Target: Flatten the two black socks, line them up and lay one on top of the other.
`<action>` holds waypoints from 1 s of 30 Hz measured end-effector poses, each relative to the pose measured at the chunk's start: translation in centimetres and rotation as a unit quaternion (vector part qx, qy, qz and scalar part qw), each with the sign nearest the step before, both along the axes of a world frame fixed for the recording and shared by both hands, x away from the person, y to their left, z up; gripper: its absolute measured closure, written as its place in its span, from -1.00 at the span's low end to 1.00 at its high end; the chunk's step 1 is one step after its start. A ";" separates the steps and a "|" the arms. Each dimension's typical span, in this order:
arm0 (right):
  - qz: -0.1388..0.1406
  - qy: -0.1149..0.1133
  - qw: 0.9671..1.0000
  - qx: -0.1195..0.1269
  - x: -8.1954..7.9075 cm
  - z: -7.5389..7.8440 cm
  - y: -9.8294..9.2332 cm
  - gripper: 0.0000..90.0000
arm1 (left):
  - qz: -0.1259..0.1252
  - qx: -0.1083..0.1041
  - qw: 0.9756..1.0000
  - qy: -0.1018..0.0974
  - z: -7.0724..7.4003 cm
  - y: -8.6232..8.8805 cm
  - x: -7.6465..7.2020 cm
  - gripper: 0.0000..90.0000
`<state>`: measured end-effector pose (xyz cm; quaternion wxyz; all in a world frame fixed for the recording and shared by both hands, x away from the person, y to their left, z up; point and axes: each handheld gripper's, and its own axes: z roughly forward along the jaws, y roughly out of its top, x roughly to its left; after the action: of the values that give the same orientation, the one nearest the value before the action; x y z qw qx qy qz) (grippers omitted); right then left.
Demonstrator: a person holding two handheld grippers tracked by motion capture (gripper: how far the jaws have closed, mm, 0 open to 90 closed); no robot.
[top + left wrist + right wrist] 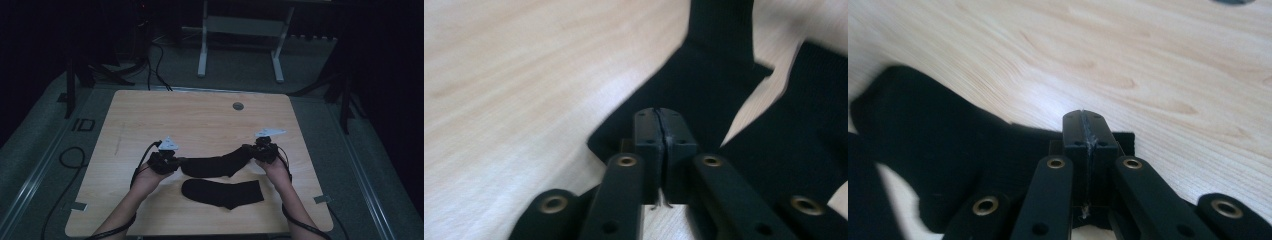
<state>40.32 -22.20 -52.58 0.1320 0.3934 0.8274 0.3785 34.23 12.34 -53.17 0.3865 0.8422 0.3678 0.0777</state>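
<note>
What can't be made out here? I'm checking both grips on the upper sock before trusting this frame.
- Left gripper view: the pinched edge of the upper sock is hidden by the shut jaws.
- Right gripper view: the cuff end is covered likewise.
- High view: both grippers are too small and dark.
- Lower sock: cut off by the edges in both gripper views.

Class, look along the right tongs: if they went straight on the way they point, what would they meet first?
Probably only bare wooden table; the right tongs grip the upper black sock at its edge.
</note>
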 end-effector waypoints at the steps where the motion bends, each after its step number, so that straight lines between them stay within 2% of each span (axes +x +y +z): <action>1: 0.003 0.002 1.000 -0.010 0.1 -0.3 0.1 0.99 | -0.002 0.005 1.000 0.005 -0.3 -0.3 0.2 0.99; 3: 0.001 0.008 1.000 -0.031 0.5 -1.1 0.3 0.99 | -0.002 0.009 1.000 0.013 -1.0 -0.7 0.5 1.00; 7: -0.006 0.020 0.998 -0.053 0.7 -2.6 0.2 0.99 | 0.004 0.024 0.999 0.023 -2.1 -0.9 1.2 1.00; 10: -0.007 0.017 0.999 -0.046 0.6 -2.9 -0.1 0.99 | 0.008 0.027 0.999 0.029 -2.7 -0.9 1.5 1.00; 11: -0.010 0.018 0.999 -0.046 0.5 -2.9 -0.2 0.98 | 0.010 0.017 0.999 0.029 -2.9 -0.8 1.6 1.00; 16: -0.007 0.016 0.999 -0.037 -0.5 -3.0 -1.1 0.89 | 0.006 0.028 0.999 0.021 -2.8 -1.1 1.9 1.00; 22: -0.016 0.019 1.000 -0.012 -1.8 -3.2 -2.1 0.87 | 0.004 0.017 1.000 0.013 -3.1 -0.9 2.5 1.00; 25: -0.018 0.023 1.000 0.002 -2.5 -3.4 -2.5 0.85 | 0.004 0.009 1.000 0.018 -3.2 -0.8 2.9 1.00; 30: -0.014 0.025 1.000 0.005 -2.6 -3.4 -2.7 0.80 | 0.007 0.008 1.000 0.025 -3.0 -0.9 3.2 0.99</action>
<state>37.72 -24.90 -55.96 0.1148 0.4147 0.8232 0.3704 37.43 11.40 -56.21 0.3695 0.8445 0.3827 0.0623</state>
